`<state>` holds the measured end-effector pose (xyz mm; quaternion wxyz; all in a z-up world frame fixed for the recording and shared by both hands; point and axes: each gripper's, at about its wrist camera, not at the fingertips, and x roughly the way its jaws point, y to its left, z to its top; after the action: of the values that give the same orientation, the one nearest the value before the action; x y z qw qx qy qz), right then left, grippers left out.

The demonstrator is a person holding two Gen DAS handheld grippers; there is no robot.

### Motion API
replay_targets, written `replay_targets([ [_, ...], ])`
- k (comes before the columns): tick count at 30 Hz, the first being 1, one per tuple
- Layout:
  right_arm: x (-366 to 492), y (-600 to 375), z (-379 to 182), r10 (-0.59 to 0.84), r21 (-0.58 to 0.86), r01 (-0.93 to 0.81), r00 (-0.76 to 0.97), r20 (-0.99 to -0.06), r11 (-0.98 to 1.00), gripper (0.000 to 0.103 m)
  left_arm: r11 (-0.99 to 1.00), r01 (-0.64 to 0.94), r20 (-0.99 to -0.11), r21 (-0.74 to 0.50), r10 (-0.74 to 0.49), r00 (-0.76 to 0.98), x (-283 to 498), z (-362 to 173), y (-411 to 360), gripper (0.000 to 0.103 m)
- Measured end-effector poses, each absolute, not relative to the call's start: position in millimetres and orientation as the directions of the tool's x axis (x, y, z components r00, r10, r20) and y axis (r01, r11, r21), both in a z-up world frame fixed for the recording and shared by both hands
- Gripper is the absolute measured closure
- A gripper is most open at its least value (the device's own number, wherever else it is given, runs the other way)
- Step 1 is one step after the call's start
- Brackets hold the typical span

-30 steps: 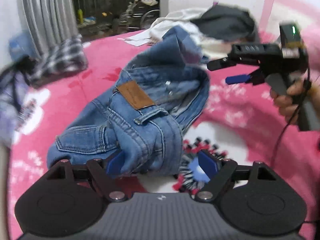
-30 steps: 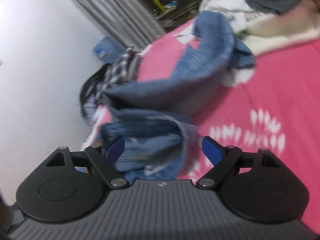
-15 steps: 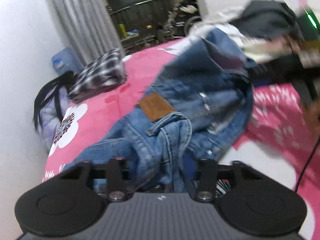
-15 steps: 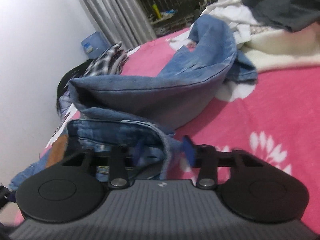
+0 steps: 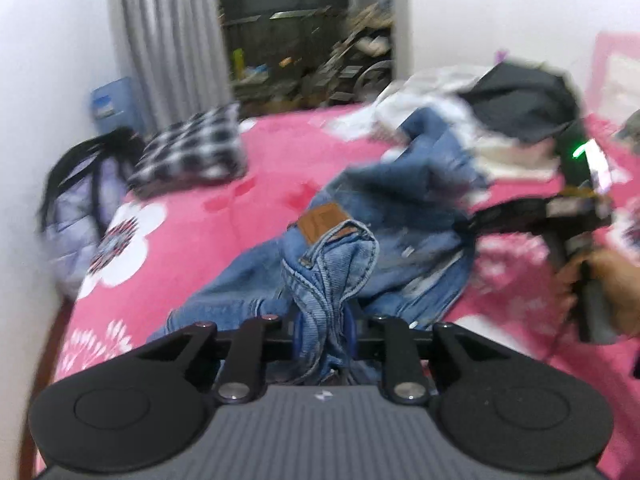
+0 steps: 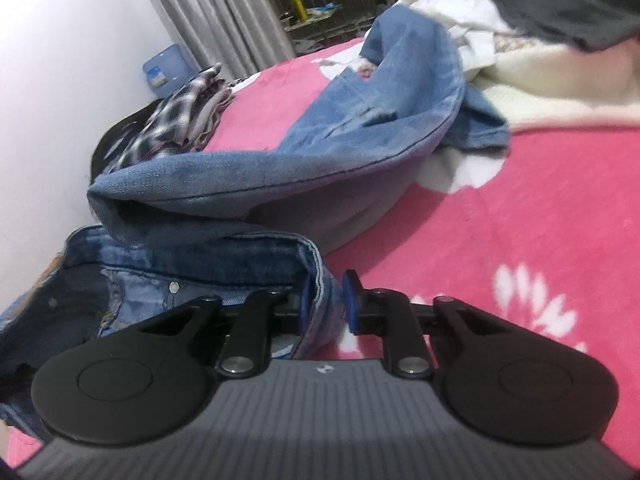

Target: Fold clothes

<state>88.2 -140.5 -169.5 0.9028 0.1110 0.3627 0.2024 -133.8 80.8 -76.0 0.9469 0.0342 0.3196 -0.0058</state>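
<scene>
Pinching a bunched fold of the jeans (image 5: pixel 384 216), the left gripper (image 5: pixel 324 332) has its jaws drawn nearly together and still closing, with denim squeezed between the 2 blue pads and rising out of them in a twisted ridge. A belt loop and the tan leather patch (image 5: pixel 322 222) on the waistband sit just beyond that ridge; the patch carries embossed marks, but blur makes them unreadable.

In the right wrist view, the right gripper (image 6: pixel 325 300) is also closing, its jaws narrow, with the waistband edge of the jeans (image 6: pixel 280 168) clamped between the blue pads (image 6: pixel 349 294). A metal rivet shows on the denim just left of the grip. One trouser leg arches up and back across the pink floral bedspread (image 6: pixel 520 208) toward a heap of white and dark clothes (image 6: pixel 532 12).

From the left wrist view, the right gripper (image 5: pixel 480 216) reaches into the far side of the jeans, held by the person's right hand (image 5: pixel 612 292), with a green light glowing on its body. A checked garment (image 5: pixel 192 148) lies well apart near the grey curtain (image 5: pixel 168 40). No other writing can be read.
</scene>
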Motion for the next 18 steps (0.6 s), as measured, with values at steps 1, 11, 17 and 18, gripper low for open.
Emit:
replay_targets([
  [1, 81.3, -142.6, -161.3, 0.431, 0.33, -0.282, 0.679, -0.594, 0.901, 0.093, 0.998, 0.055, -0.585, 0.038, -0.022, 0.811, -139.4, -65.7, 82.9, 0.083],
  [11, 11.4, -217.7, -7.4, 0.257, 0.233, -0.199, 0.932, -0.255, 0.952, 0.097, 0.957, 0.271, -0.306, -0.1, -0.289, 0.907, -164.1, 48.7, 66.4, 0.084],
  [17, -29.6, -294.1, 107.6, 0.086, 0.194, -0.086, 0.996, 0.009, 0.977, 0.097, 0.843, 0.507, -0.08, -0.181, -0.526, 0.847, -167.4, 128.9, 25.7, 0.084],
  [18, -37.0, -307.1, 127.1, 0.062, 0.188, -0.071, 0.997, 0.052, 0.98, 0.097, 0.809, 0.552, -0.051, -0.203, -0.572, 0.819, -164.9, 142.3, 18.8, 0.084],
])
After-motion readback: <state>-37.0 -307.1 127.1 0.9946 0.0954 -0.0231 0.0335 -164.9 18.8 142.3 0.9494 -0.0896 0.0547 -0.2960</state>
